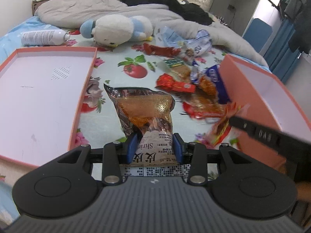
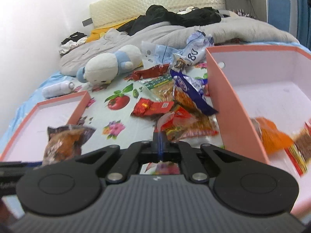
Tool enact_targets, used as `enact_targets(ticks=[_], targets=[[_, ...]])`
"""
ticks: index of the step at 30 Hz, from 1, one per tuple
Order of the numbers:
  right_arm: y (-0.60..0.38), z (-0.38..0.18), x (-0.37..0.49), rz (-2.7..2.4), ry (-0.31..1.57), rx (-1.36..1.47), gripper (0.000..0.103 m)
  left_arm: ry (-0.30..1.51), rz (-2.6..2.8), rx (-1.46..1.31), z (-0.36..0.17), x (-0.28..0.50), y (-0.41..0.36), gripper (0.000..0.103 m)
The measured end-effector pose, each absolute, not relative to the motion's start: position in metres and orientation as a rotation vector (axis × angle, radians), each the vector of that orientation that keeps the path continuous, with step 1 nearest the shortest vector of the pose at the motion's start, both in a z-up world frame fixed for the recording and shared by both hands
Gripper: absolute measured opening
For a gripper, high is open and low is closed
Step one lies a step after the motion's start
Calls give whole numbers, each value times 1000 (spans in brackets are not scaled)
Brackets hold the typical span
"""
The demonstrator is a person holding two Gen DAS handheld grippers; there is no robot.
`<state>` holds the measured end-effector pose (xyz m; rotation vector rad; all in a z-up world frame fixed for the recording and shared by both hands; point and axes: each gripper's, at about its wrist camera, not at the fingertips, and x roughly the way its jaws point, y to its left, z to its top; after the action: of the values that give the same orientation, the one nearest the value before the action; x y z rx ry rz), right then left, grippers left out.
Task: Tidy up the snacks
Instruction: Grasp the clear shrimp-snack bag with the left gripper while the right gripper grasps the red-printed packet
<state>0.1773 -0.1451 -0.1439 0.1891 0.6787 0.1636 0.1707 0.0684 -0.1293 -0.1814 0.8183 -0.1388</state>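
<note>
My left gripper (image 1: 155, 147) is shut on a clear shrimp-snack bag (image 1: 143, 112) with orange contents, held above the flowered sheet between the flat pink lid (image 1: 38, 101) on the left and the deep pink box (image 1: 258, 104) on the right. The bag also shows in the right wrist view (image 2: 64, 143), over the lid (image 2: 58, 116). My right gripper (image 2: 160, 145) is shut on a red and white snack packet (image 2: 175, 122) next to the box (image 2: 233, 104). Orange packets (image 2: 276, 136) lie blurred inside the box. A pile of snack packets (image 1: 190, 77) lies between the two boxes.
A white and blue plush toy (image 1: 120, 29) and a white spray can (image 1: 42, 36) lie beyond the lid. A grey quilt (image 1: 108, 9) and dark clothes cover the far bed. The right gripper's arm (image 1: 272, 136) crosses in front of the box.
</note>
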Motion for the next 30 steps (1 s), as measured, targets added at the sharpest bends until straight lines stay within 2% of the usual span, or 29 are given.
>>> enact_targets(ticks=[7, 13, 18, 24, 26, 27, 28, 30], targets=[[-164, -134, 127, 206, 733, 279, 3, 845, -166, -199, -126, 139, 48, 45], [-176, -144, 94, 231, 808, 316, 3, 912, -157, -216, -153, 123, 40, 45], [-182, -161, 88, 226, 908, 289, 7, 946, -137, -231, -173, 120, 42, 45], [-183, -174, 80, 230, 927, 194, 10, 956, -120, -213, -185, 118, 42, 45], [-181, -174, 78, 232, 933, 152, 24, 958, -119, -205, -186, 121, 40, 46], [-180, -175, 78, 255, 942, 137, 46, 961, -119, -201, -187, 122, 40, 46], [-180, -175, 75, 285, 947, 126, 60, 961, -119, -199, -188, 122, 40, 47], [-178, -172, 68, 296, 926, 78, 59, 964, -119, -192, -190, 124, 39, 48]])
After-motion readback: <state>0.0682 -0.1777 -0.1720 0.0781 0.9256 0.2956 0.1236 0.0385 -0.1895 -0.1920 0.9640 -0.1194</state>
